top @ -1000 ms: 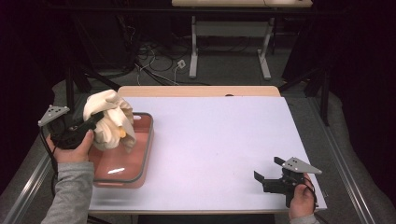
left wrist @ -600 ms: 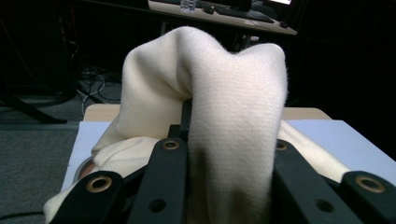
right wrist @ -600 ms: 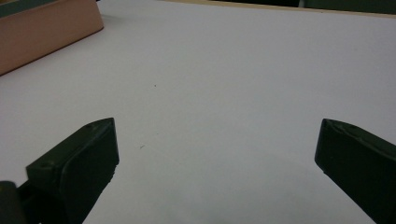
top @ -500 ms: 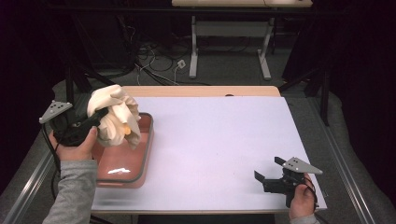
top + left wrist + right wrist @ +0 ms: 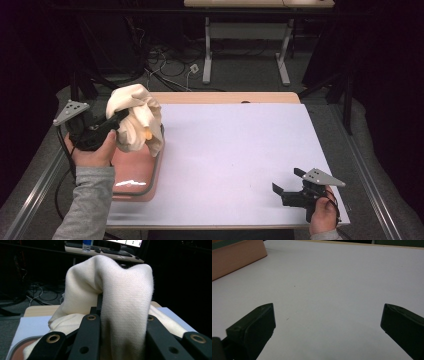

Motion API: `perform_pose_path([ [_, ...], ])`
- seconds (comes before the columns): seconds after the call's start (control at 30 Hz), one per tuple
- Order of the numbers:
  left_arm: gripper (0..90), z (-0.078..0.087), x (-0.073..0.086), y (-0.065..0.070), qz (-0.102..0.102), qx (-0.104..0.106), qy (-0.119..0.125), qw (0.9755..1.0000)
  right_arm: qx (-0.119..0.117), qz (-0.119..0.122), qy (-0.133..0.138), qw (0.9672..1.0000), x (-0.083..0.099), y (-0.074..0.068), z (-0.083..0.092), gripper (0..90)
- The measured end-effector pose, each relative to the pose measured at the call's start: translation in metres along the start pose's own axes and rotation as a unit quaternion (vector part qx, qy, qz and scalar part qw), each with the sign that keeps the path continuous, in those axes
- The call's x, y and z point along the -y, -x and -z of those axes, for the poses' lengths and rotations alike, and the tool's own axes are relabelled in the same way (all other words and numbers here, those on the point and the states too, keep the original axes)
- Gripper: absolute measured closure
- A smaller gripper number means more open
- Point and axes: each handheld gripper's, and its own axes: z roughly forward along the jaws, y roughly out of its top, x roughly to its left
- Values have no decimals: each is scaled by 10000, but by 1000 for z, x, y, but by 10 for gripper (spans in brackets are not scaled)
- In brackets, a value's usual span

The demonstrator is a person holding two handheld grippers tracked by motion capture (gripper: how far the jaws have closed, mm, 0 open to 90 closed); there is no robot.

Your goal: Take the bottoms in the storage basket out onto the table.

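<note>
Left claw (image 5: 117, 117): clamped tight on the cream cloth (image 5: 136, 120); I've got it bunched and lifted clear above the brown tray (image 5: 135, 172).
Right claw (image 5: 289, 186): jaws spread wide, nothing in them, parked low on the white table (image 5: 235, 150) near my right corner.
High view, cloth: hangs over the tray's far end, a small orange bit peeking from its folds, well apart from the right claw.
Left gripper view, claw (image 5: 122, 322): cloth (image 5: 120, 290) humps up between my black jaws and drapes down both sides; tray rim (image 5: 22, 345) sits low at left.
Right gripper view, claw (image 5: 327, 322): open over bare table (image 5: 332, 285), tray edge (image 5: 237, 257) at far upper left.
Step, my read: mid-lift, cloth coming out of the tray.
Next move, my guess: carry it over to open table and lower it there, watching that the trailing end clears the tray rim.
</note>
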Motion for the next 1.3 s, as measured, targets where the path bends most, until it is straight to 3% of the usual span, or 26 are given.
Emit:
perform_pose_path([
  [0.77,789,-33,-1,43,-91,559,-45,9984,-10,-39,28,10000,0,1,1,0],
  [1.3,789,-62,7,81,-180,1056,-98,9942,-13,-14,27,10000,-1,2,2,0],
])
